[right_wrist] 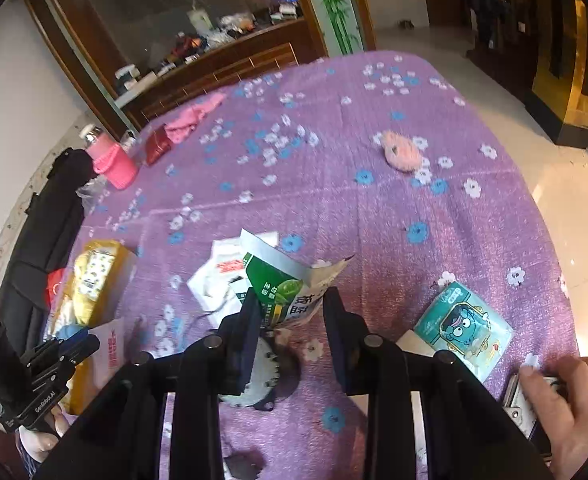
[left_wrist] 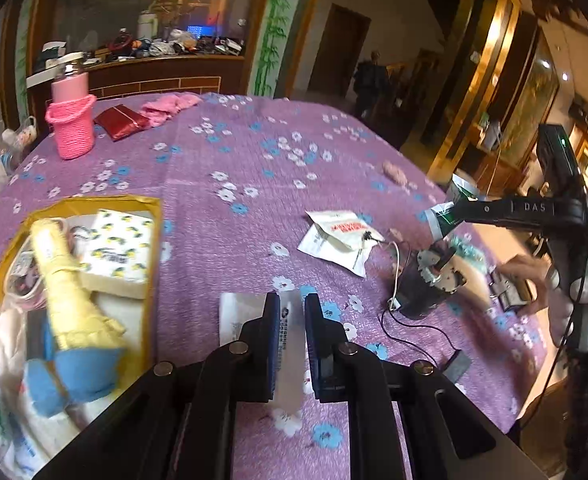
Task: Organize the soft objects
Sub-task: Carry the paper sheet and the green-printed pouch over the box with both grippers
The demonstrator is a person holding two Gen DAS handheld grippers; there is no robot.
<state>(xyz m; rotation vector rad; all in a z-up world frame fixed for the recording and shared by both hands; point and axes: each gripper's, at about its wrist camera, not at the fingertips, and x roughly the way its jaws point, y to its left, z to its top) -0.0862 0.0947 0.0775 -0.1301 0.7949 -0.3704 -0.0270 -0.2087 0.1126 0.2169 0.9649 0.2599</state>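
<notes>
Lettering "DAS" marked the right tool (left_wrist: 449,216) at right, clamped on a glossy green pouch (right_wrist: 282,288). Left tool (left_wrist: 292,320) pinched a flat silvery sachet (left_wrist: 290,344) above the floral purple bench (left_wrist: 254,152).

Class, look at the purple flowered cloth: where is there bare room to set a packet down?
Bare: the middle, between the pink knitted holder, white pouch and pink fluffy thing. Crowded: the yellow-rimmed box, and around the dark cup and teal packet.

A flat white packet (left_wrist: 290,344) hangs upright, pinched at its edge; a crumpled green pouch (right_wrist: 284,288) is lifted clear; a yellow box (left_wrist: 150,216) holds yellow-and-blue plush (left_wrist: 70,320).
</notes>
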